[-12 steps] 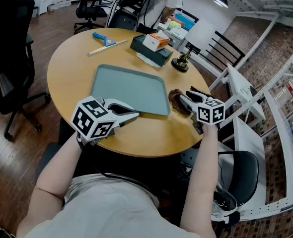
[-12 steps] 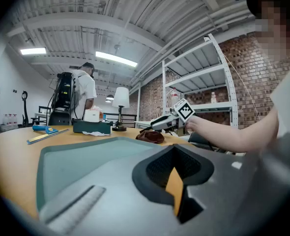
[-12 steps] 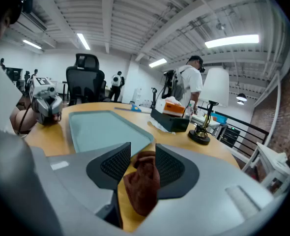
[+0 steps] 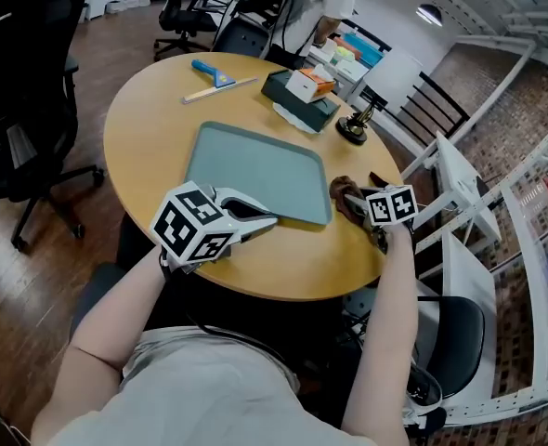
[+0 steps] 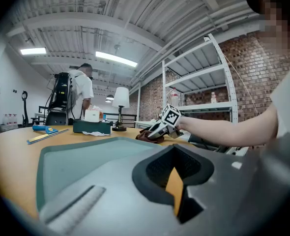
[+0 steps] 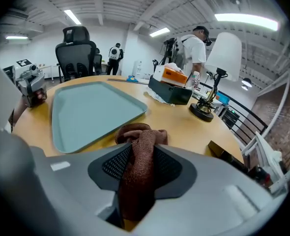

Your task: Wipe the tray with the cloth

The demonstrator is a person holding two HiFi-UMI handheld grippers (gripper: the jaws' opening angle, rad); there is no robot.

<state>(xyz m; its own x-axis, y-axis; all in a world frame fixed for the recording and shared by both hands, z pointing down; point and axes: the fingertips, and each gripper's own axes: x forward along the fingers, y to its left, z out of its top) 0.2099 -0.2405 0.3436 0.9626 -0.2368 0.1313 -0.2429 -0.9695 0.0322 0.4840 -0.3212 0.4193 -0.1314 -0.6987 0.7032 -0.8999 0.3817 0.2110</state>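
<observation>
Beside the tray's right edge, our right gripper pinches the brown cloth. Left gripper jaws are together at the near rim. We'd carry the cloth over and press it flat.

The head view looks steeply down from high above onto the round table. The left gripper view sits low and almost level, skimming over the tray towards the right gripper. The right gripper view tilts downward, close to the tabletop, and faces back across that tray (all three views share it) to the left gripper.
</observation>
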